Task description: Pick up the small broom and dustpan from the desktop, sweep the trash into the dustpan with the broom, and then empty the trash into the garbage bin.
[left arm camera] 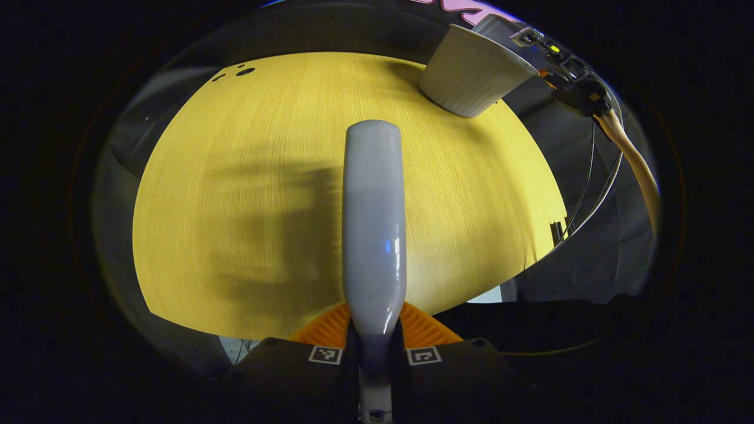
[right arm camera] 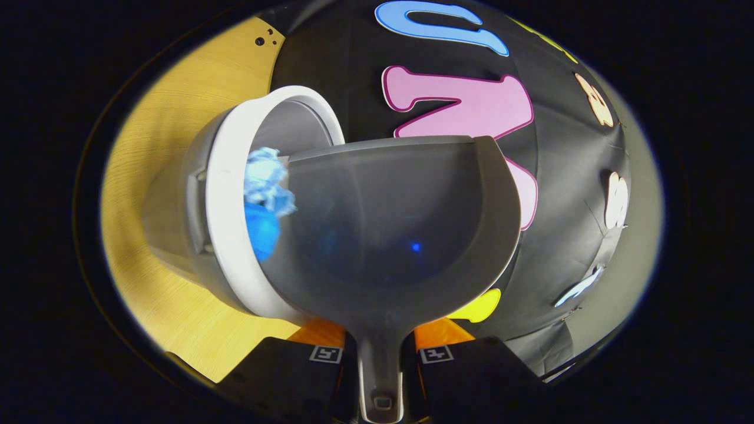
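In the left gripper view, my left gripper (left arm camera: 375,327) is shut on the small broom (left arm camera: 374,224). Its pale grey body points forward above the yellow desktop (left arm camera: 235,194). The white garbage bin (left arm camera: 468,73) stands at the far right of the desk. In the right gripper view, my right gripper (right arm camera: 380,344) is shut on the handle of the grey dustpan (right arm camera: 400,224). The pan is tipped with its front edge at the mouth of the bin (right arm camera: 227,194). A crumpled light blue paper (right arm camera: 265,176) and a bright blue piece (right arm camera: 262,232) sit at the bin's opening, beside the pan's edge.
The desktop (right arm camera: 171,129) runs left of and under the bin, with small holes near its far corner (left arm camera: 244,72). Cables and a tan hose (left arm camera: 630,153) hang past the desk's right edge. The booth's black cloth wall rises behind the bin.
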The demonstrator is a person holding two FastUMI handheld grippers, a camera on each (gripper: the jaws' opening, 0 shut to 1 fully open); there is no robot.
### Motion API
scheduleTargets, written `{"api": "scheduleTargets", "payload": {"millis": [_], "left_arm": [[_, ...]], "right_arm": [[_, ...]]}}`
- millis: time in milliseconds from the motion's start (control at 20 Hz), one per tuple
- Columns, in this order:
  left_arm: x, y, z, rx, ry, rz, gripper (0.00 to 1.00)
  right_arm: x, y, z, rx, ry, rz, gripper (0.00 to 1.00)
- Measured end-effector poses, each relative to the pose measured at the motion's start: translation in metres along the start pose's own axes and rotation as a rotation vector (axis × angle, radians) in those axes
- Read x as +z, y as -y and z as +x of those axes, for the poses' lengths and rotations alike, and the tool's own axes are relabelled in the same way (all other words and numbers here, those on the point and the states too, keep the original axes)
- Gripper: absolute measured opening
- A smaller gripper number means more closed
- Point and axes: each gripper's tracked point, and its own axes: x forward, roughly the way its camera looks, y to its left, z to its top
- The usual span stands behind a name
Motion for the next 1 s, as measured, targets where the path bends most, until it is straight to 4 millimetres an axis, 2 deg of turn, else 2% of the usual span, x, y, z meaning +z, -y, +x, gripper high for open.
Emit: {"api": "scheduleTargets", "payload": {"millis": [150, 250, 300, 350, 400, 450, 550, 650, 700, 800, 900, 950, 1000], "left_arm": [[0.001, -0.001, 0.002, 0.029, 0.035, 0.005, 0.25], [0.000, 0.001, 0.007, 0.051, 0.068, 0.000, 0.25], [0.000, 0.002, 0.005, 0.044, 0.072, -0.020, 0.25], [0.000, 0.004, 0.004, 0.047, 0.083, -0.025, 0.29], [-0.001, 0.003, 0.006, 0.053, 0.087, -0.023, 0.29], [0.000, 0.002, 0.006, 0.060, 0.091, -0.014, 0.25], [0.001, -0.002, 0.008, 0.067, 0.095, -0.006, 0.25], [0.002, -0.001, 0.010, 0.088, 0.109, -0.013, 0.29], [0.000, 0.001, 0.012, 0.095, 0.119, -0.016, 0.25], [-0.001, 0.001, 0.011, 0.112, 0.138, -0.012, 0.25], [0.000, -0.003, 0.013, 0.133, 0.155, 0.004, 0.25], [0.001, -0.004, 0.014, 0.143, 0.168, 0.007, 0.22], [0.001, -0.005, 0.017, 0.157, 0.184, 0.006, 0.25]], "right_arm": [[-0.007, 0.002, -0.008, 0.009, -0.041, 0.074, 0.33], [-0.012, 0.016, -0.016, 0.013, -0.057, 0.156, 0.33], [-0.012, 0.028, -0.025, 0.034, -0.072, 0.250, 0.33], [-0.011, 0.040, -0.034, 0.039, -0.074, 0.335, 0.37], [-0.008, 0.051, -0.042, 0.035, -0.067, 0.401, 0.33], [-0.006, 0.058, -0.049, 0.040, -0.065, 0.446, 0.33], [-0.002, 0.067, -0.065, 0.066, -0.062, 0.538, 0.33], [0.007, 0.068, -0.089, 0.125, -0.057, 0.670, 0.33], [0.012, 0.067, -0.101, 0.147, -0.053, 0.730, 0.33], [0.019, 0.068, -0.123, 0.177, -0.042, 0.788, 0.33], [0.026, 0.058, -0.146, 0.220, -0.023, 0.831, 0.33], [0.031, 0.049, -0.159, 0.253, -0.017, 0.860, 0.37], [0.036, 0.041, -0.170, 0.295, -0.014, 0.898, 0.33]]}}
